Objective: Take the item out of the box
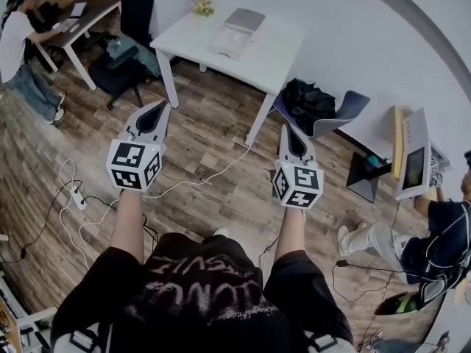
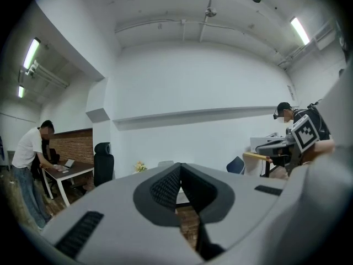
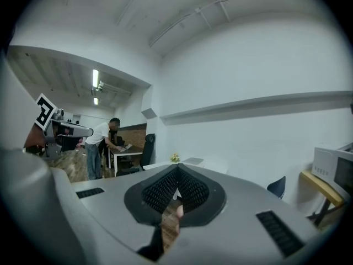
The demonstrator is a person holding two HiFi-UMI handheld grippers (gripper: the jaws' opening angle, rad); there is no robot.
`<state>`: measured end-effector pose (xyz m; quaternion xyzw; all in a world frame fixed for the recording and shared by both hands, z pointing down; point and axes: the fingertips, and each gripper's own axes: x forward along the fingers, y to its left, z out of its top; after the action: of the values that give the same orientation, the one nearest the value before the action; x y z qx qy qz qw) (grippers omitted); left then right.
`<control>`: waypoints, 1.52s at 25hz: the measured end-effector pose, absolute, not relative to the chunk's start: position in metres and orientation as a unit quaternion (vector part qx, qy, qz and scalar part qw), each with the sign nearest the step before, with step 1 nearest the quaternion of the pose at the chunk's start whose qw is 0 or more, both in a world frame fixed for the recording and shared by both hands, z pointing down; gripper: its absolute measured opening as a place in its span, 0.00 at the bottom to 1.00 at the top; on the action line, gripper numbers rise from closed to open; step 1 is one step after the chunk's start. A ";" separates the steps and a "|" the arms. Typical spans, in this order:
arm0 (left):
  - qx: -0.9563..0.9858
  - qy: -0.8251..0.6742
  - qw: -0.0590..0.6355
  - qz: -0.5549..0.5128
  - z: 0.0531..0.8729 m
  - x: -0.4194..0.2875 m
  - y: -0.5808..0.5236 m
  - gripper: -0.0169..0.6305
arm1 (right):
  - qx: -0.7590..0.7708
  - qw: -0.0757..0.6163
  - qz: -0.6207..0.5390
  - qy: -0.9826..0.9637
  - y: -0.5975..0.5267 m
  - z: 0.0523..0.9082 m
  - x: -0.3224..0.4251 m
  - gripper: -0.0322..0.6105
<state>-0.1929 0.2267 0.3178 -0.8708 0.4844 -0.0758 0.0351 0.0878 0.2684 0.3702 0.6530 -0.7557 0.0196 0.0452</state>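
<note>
My left fingers (image 2: 164, 187) pressed together, nothing between. My right fingers (image 3: 190, 191) same: tips meeting, empty. Left gripper (image 1: 157, 110) and right gripper (image 1: 289, 134) held side by side in air above wood floor (image 1: 206, 123), both short of white table (image 1: 276, 57), tips aimed toward it. Box (image 1: 235, 31) sits on white table, well apart from both grippers; contents not discernible. Black office chair (image 1: 136, 6) left of table, blue chair (image 1: 349, 107) right of it.
</note>
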 end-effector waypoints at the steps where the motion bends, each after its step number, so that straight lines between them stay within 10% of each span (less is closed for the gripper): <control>1: -0.870 0.486 0.036 -0.078 0.318 -0.188 0.225 0.03 | 0.651 0.048 0.018 -0.757 0.264 0.371 0.091 0.06; 38: -0.874 0.477 0.035 -0.088 0.338 -0.167 0.097 0.03 | 0.660 0.057 0.025 -0.749 0.138 0.389 0.114 0.06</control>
<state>-0.1672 0.0971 0.3378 -0.8735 0.4774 -0.0883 0.0350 0.1145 0.1379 0.3888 0.6599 -0.7487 0.0254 0.0572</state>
